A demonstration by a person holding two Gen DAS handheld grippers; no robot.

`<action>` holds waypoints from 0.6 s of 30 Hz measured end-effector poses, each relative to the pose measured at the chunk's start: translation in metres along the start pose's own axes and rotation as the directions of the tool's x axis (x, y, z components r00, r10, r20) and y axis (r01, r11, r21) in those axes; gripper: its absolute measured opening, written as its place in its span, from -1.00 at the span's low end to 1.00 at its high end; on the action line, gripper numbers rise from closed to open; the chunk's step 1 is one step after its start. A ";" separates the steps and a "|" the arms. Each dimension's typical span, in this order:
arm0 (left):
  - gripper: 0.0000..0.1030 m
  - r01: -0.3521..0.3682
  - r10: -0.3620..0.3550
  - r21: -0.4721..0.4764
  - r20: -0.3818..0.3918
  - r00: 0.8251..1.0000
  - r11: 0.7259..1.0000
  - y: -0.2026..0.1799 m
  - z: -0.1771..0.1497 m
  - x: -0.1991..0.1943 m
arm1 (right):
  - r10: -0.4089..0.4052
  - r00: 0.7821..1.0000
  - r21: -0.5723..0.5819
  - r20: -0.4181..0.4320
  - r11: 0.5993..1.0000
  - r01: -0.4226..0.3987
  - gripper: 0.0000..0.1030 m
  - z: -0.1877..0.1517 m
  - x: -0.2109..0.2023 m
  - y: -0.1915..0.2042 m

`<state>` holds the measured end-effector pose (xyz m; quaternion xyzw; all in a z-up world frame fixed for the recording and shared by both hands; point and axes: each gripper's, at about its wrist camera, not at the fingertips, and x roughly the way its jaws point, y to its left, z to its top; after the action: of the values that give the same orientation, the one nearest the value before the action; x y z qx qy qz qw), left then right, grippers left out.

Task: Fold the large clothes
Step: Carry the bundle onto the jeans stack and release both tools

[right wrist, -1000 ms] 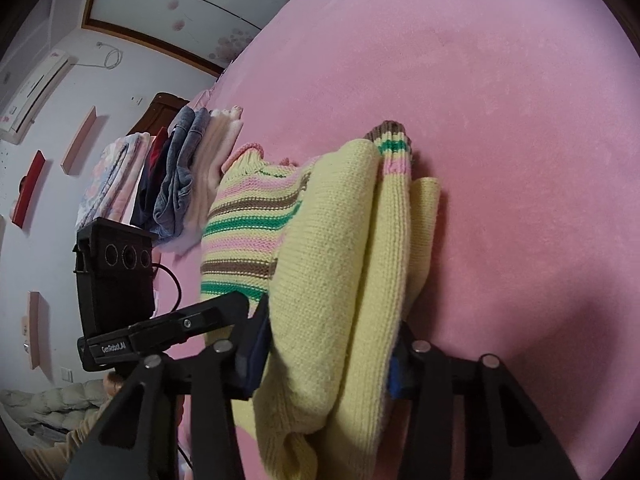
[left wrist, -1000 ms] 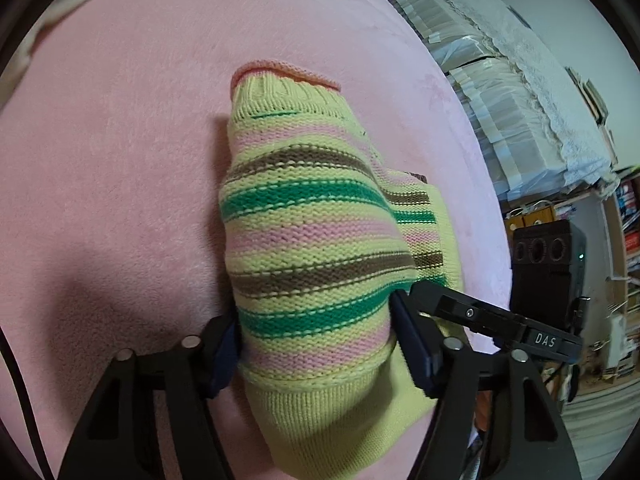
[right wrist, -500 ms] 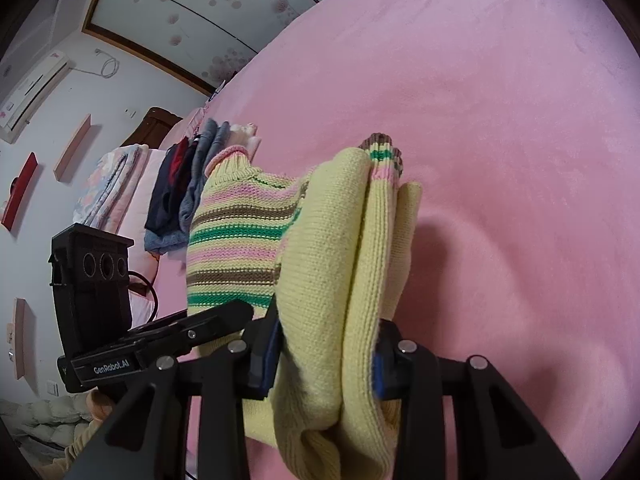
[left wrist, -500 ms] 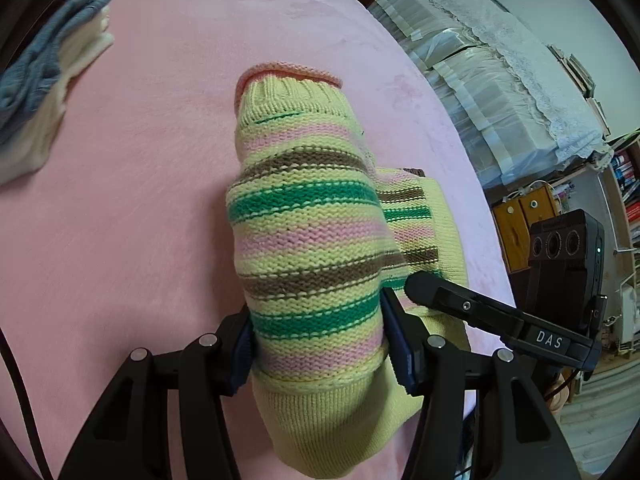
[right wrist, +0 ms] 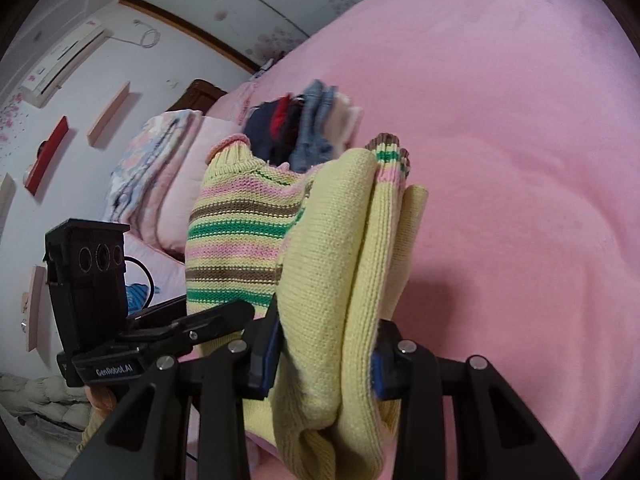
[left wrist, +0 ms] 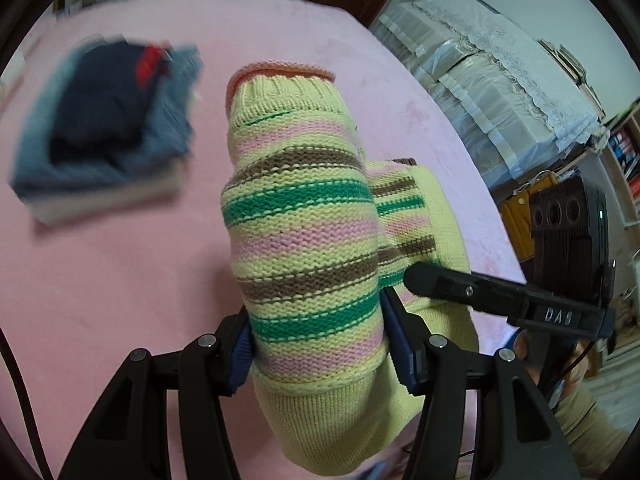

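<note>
Folded striped sweater [left wrist: 304, 236] is held up over the pink bed [left wrist: 120, 280], clamped at both ends: left gripper [left wrist: 316, 344] jaws closed on the striped bundle, right gripper [right wrist: 324, 352] jaws closed on the plain yellow folds. Open bed to the right in right wrist view; bed edge runs along the covered furniture [left wrist: 500, 80]. Vs 0.5 s ago: stack of folded clothes [left wrist: 108, 128] now much nearer, w/ sweater carried toward it, blurred.
</note>
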<state>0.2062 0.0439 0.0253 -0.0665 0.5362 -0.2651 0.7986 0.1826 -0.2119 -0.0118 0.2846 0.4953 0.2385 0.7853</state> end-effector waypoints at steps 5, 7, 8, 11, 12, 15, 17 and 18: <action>0.09 -0.077 0.076 0.019 0.055 0.996 0.997 0.051 0.052 -0.048 | 0.071 0.997 -0.028 0.013 0.997 -0.070 -0.32 0.049 0.042 0.059; 0.09 -0.100 0.097 0.034 0.079 0.992 0.994 0.076 0.083 -0.063 | 0.093 0.995 -0.036 0.028 0.995 -0.092 -0.32 0.072 0.060 0.077; 0.10 -0.111 0.107 0.041 0.090 0.990 0.993 0.087 0.095 -0.068 | 0.108 0.993 -0.035 0.044 0.994 -0.106 -0.32 0.091 0.073 0.087; 0.10 -0.144 0.136 0.057 0.123 0.983 0.988 0.122 0.140 -0.076 | 0.136 0.987 -0.022 0.081 0.991 -0.135 -0.32 0.129 0.102 0.102; 0.11 -0.153 0.144 0.056 0.132 0.981 0.987 0.134 0.155 -0.076 | 0.143 0.985 -0.020 0.092 0.990 -0.142 -0.32 0.140 0.113 0.107; 0.11 -0.189 0.180 0.044 0.155 0.971 0.981 0.169 0.194 -0.070 | 0.146 0.981 -0.023 0.130 0.989 -0.144 -0.32 0.179 0.146 0.115; 0.11 -0.211 0.204 0.027 0.161 0.966 0.977 0.193 0.212 -0.061 | 0.154 0.978 -0.004 0.141 0.988 -0.155 -0.32 0.201 0.169 0.115; 0.12 -0.223 0.218 0.017 0.163 0.962 0.975 0.205 0.219 -0.056 | 0.155 0.978 0.001 0.141 0.988 -0.157 -0.32 0.208 0.179 0.114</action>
<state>0.4576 0.2071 0.0824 -0.0135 0.4697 -0.1777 0.8646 0.4329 -0.0552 0.0234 0.3432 0.4163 0.2758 0.7955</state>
